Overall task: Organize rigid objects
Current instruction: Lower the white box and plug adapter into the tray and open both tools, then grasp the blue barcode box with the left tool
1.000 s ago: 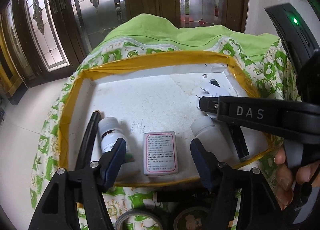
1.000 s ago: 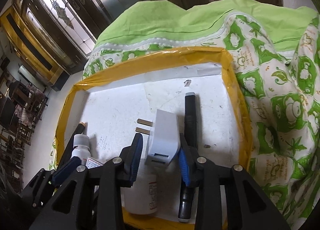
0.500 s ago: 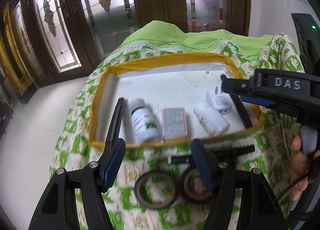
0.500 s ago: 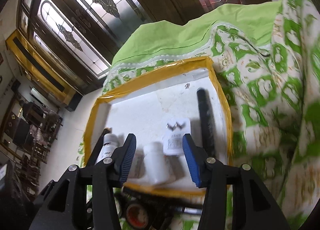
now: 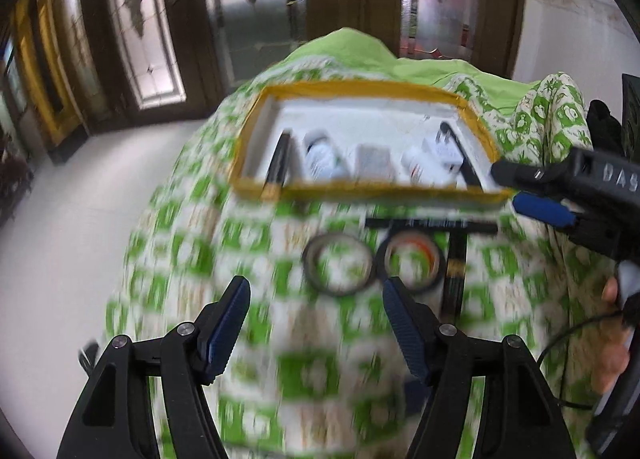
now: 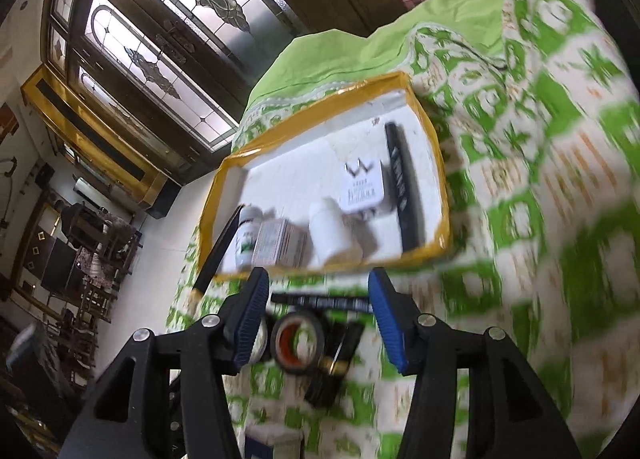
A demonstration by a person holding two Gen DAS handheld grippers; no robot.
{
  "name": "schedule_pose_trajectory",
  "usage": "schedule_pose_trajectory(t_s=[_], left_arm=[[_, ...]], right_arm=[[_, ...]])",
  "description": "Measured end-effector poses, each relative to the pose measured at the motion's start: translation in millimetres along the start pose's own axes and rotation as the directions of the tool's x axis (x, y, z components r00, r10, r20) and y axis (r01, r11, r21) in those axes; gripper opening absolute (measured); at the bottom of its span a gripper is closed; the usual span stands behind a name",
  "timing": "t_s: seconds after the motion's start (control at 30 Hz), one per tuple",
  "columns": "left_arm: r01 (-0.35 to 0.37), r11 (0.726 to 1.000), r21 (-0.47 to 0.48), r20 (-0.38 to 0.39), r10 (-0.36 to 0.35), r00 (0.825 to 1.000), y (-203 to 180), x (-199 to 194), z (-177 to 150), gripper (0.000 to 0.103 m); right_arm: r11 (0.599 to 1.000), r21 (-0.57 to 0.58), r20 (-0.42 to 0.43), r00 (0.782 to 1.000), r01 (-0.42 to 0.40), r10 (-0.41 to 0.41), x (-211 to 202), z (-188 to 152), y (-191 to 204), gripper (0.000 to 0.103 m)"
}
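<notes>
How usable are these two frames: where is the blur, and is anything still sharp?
Left wrist view: heavy motion blur over the patterned cloth and tape rolls; the tray contents are smeared, while the left gripper is crisp. Right wrist view: blur is worst on the cloth at right; the charger and white bottle stay readable; window panes glare. Both bend at the edges.

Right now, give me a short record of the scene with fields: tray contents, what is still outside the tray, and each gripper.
tray: yellow-edged, white inside
in tray: two white bottles, small box, charger plug, two black pens
outside tray: two tape rolls, black pens, on the green patterned cloth
left gripper: open, empty
right gripper: opening, nothing between its fingers
</notes>
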State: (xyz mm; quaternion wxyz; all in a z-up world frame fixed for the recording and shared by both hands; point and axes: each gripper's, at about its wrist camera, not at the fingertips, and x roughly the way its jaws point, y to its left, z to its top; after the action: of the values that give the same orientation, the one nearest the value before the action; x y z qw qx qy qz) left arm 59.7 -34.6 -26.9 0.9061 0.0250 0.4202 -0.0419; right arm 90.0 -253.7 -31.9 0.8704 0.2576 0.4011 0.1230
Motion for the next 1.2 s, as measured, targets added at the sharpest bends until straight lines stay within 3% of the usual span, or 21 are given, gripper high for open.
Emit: schedule_pose_trajectory(t_s=[0.1,0.2,0.4,0.73,0.93,1.1,1.13,1.17,1.2], left_arm=[[0.03,0.996,-0.087,-0.052,-0.034,0.998,17,-5,-22,0.072],[0.069,0.984,-0.163,-0.011,-0.072,0.997,29,-18,-21,0.074],[0.098,0.979,-0.18,-0.028,-0.105,0.994,28,-19,-29,0.076],[0.128,0.989,-0.07,-0.07,-0.133,0.989,-4,-23,-42,0.076],[0.133,0.986,0.104,-0.077,-0.125,0.989,-43,-27,-47,0.076],[0.14,0.972,0.189,-0.117,-0.119,0.986,-65,-17,-45,0.076],[0.147,0.971,0.188,-0.141,-0.122,0.983,-66,-11,-45,0.074],[0.148,0.972,0.182,-0.158,-0.12,0.98,-66,-7,-45,0.065],[0.152,0.974,0.167,-0.184,-0.121,0.975,-64,-2,-46,0.047]], right_arm=[[1.0,0.013,-0.026,0.999,-0.023,0.024,-7,-14,0,0.055],[0.999,0.018,-0.044,0.999,-0.028,0.029,-11,-24,-2,0.055],[0.998,0.06,-0.067,0.997,-0.026,0.03,-20,-37,-13,0.055],[0.997,0.073,-0.1,0.994,-0.027,0.034,-20,-40,-18,0.055],[0.998,0.054,-0.115,0.993,-0.015,0.021,-15,-42,-16,0.055],[0.999,0.052,-0.128,0.992,-0.001,0.007,-9,-43,-17,0.053],[0.999,0.052,-0.131,0.991,0.001,0.006,-6,-43,-16,0.051],[0.999,0.051,-0.134,0.991,0.003,0.004,-5,-43,-16,0.05],[0.999,0.051,-0.138,0.99,0.005,0.002,-3,-43,-15,0.05]])
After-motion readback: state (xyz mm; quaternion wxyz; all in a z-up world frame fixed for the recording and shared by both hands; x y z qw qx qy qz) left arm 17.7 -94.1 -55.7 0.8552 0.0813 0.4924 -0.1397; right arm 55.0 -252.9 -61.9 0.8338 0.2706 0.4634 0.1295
